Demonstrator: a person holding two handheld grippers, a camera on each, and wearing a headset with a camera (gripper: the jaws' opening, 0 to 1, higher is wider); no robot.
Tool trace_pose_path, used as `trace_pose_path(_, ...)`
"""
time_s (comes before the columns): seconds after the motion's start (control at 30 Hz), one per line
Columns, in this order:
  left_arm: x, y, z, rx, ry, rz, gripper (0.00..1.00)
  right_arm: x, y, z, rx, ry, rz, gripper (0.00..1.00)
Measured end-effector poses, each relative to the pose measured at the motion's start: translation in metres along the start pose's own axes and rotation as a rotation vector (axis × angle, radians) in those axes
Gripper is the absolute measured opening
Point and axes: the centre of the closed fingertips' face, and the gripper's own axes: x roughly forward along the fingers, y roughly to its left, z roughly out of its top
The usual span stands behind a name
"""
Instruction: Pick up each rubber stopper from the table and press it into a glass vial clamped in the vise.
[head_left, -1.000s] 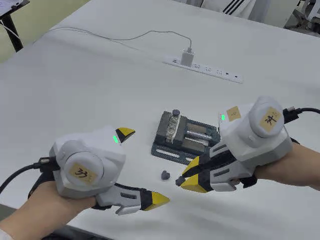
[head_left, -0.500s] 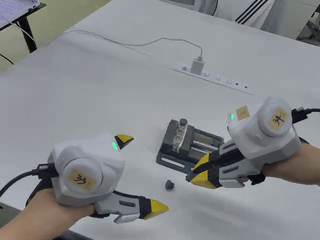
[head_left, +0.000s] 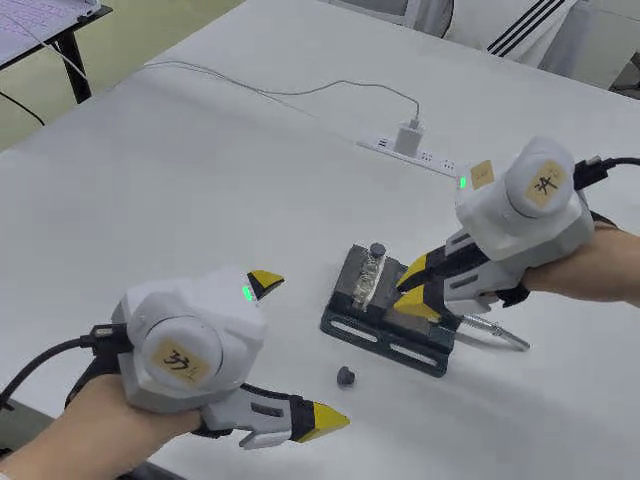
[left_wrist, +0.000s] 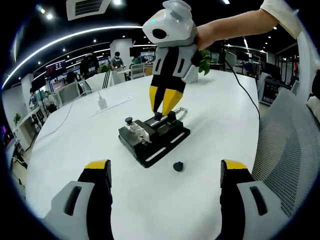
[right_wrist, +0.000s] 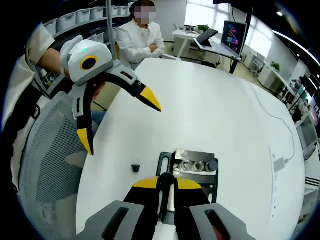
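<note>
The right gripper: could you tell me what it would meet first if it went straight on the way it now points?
Most likely the vise, around the glass vials clamped in it, directly ahead of the right gripper, though depth is unclear.

Matt white tabletop, dark metal, clear glass, smooth plastic.
The table (head_left: 200, 180) is smooth, matt white. At centre frame the vise (head_left: 385, 335) is dark, dull-finished metal, its screw handle (head_left: 497, 334) bare bright steel; the glass vials (head_left: 372, 275) in it are clear and glinting. The rubber stopper (head_left: 345, 376) at lower centre is matt dark grey. The left gripper (head_left: 300, 350) and right gripper (head_left: 408, 292) have smooth satin white plastic shells, black jaws with yellow tips, and tan paper labels (head_left: 183, 362). At upper centre, the power strip (head_left: 420, 155) is white plastic.
</note>
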Motion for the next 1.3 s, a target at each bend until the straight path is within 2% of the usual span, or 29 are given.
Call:
trace_pose_path(0.2, 0.000, 0.001, -0.001, 0.003, 0.005, -0.003, 0.89, -0.001, -0.014, 0.004, -0.074, 0.043, 0.000, 0.06)
trace_pose_path(0.23, 0.000, 0.001, -0.002, 0.005, 0.008, -0.004, 0.88, -0.001, -0.017, 0.004, -0.116, 0.066, 0.003, 0.06)
trace_pose_path(0.33, -0.001, 0.002, -0.004, 0.003, 0.010, -0.002, 0.88, 0.000, -0.024, 0.004, -0.170, 0.103, 0.004, 0.06)
trace_pose_path(0.53, -0.003, 0.005, -0.007, -0.004, 0.015, 0.005, 0.87, 0.004, -0.031, 0.007, -0.227, 0.149, 0.018, 0.06)
trace_pose_path(0.87, -0.005, 0.007, -0.010, -0.003, 0.025, 0.003, 0.87, 0.014, -0.039, 0.005, -0.350, 0.240, 0.085, 0.05)
trace_pose_path(1.03, -0.004, 0.006, -0.011, -0.007, 0.030, -0.001, 0.87, 0.018, -0.045, 0.004, -0.446, 0.277, 0.113, 0.05)
trace_pose_path(1.3, -0.003, 0.008, -0.012, -0.016, 0.036, 0.002, 0.86, 0.024, -0.046, 0.004, -0.447, 0.291, 0.139, 0.05)
